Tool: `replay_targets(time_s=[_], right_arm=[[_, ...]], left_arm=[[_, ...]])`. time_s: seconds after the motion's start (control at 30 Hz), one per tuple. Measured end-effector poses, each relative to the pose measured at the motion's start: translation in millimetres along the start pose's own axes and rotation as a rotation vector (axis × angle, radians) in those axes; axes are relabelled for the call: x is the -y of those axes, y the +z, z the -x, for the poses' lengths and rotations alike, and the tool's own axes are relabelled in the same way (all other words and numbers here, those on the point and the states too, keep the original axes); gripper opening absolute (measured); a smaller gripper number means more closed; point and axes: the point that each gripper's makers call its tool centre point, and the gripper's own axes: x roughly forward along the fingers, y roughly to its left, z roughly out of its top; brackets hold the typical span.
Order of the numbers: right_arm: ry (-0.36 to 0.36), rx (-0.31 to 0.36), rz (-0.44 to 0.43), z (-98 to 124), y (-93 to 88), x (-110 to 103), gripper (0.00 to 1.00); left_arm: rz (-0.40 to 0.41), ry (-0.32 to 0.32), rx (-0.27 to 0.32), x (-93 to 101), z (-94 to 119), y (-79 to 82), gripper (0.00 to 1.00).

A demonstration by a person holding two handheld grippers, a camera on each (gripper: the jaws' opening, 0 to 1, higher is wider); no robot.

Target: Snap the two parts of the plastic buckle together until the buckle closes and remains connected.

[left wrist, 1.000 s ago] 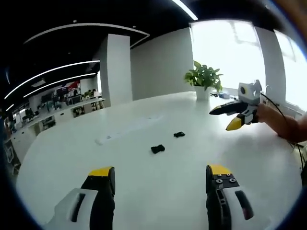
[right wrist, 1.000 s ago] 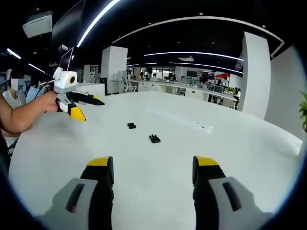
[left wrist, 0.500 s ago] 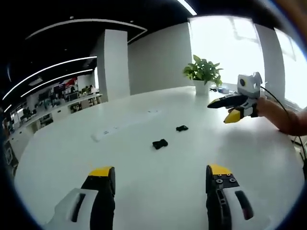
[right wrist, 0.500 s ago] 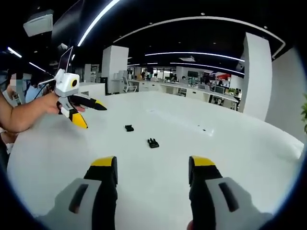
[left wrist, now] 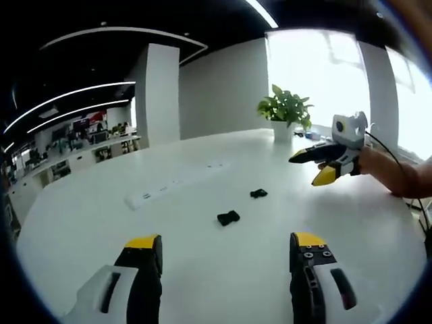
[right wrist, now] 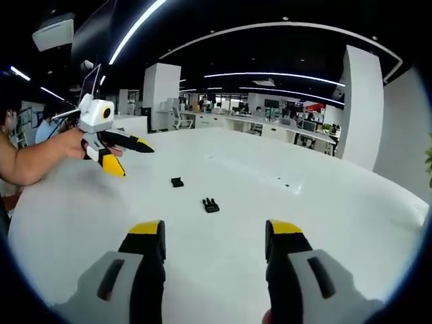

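White table (left wrist: 202,270) lies bare around two separate buckle halves (left wrist: 229,217) (left wrist: 258,194); both grippers' (left wrist: 226,246) (right wrist: 216,233) jaws gape empty.

The two black buckle pieces (left wrist: 229,217) (left wrist: 258,194) are too small to tell which is the pronged half, though prongs just show on one (right wrist: 210,205). At 3 o'clock in the left gripper view the person's forearm (left wrist: 401,175) is cut off. The distant desks (right wrist: 270,127) at 12 o'clock blur together.

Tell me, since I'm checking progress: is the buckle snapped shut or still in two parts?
Still apart: one buckle part and the other part lie separately on the white table, bare table between them.
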Motion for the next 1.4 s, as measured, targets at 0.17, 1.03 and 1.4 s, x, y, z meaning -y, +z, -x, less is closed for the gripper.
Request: replay_targets(time_s=[0.17, 1.03, 1.4], right_arm=[[0.005, 0.001, -0.004, -2, -0.3, 0, 0.58], [0.014, -0.019, 0.036, -24, -0.5, 9, 0.57], [0.019, -0.024, 0.047, -29, 0.4, 13, 0.56]], left_arm=[[-0.001, -0.003, -0.004, 2.1, -2, -4.5, 0.77], [0.005, 0.004, -0.048, -25.6, -20, -2.2, 0.76], [-0.016, -0.034, -0.044, -22.3, -31, 4.2, 0.76]])
